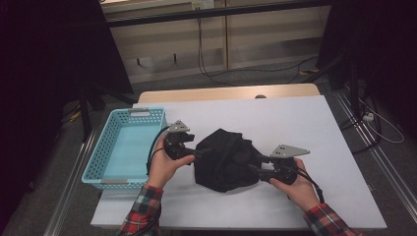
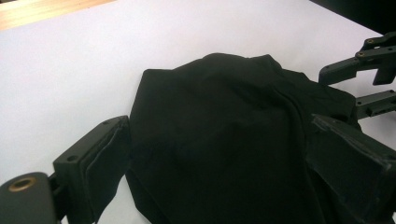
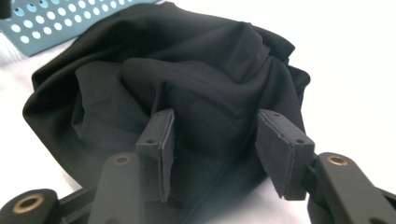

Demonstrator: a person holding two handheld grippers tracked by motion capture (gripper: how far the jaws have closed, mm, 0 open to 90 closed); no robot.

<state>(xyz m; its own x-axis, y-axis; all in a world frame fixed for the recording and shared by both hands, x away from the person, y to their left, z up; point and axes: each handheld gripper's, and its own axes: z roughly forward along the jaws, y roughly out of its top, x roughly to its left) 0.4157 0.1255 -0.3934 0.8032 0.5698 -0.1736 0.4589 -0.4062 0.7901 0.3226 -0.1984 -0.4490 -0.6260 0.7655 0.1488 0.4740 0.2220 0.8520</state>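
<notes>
A crumpled black cloth (image 1: pixel 223 160) lies in a heap on the white table sheet (image 1: pixel 305 123). My left gripper (image 1: pixel 199 152) is at the heap's left side, its jaws wide apart in the left gripper view (image 2: pixel 229 158). The cloth (image 2: pixel 219 135) bulges between them and lies against the left pad (image 2: pixel 109 158). My right gripper (image 1: pixel 255 164) reaches into the heap's right side. Its jaws (image 3: pixel 219 144) stand half apart over a fold of cloth (image 3: pixel 187 79), and the pads (image 3: pixel 275 149) do not press on it. The right gripper's jaw links (image 2: pixel 369 74) show beyond the heap.
A light blue perforated basket (image 1: pixel 93 167) stands at the table's left edge, close behind my left hand, and its wall (image 3: pixel 56 23) shows beyond the cloth. Bare white sheet lies behind and right of the heap. Cables run over the floor past the far edge.
</notes>
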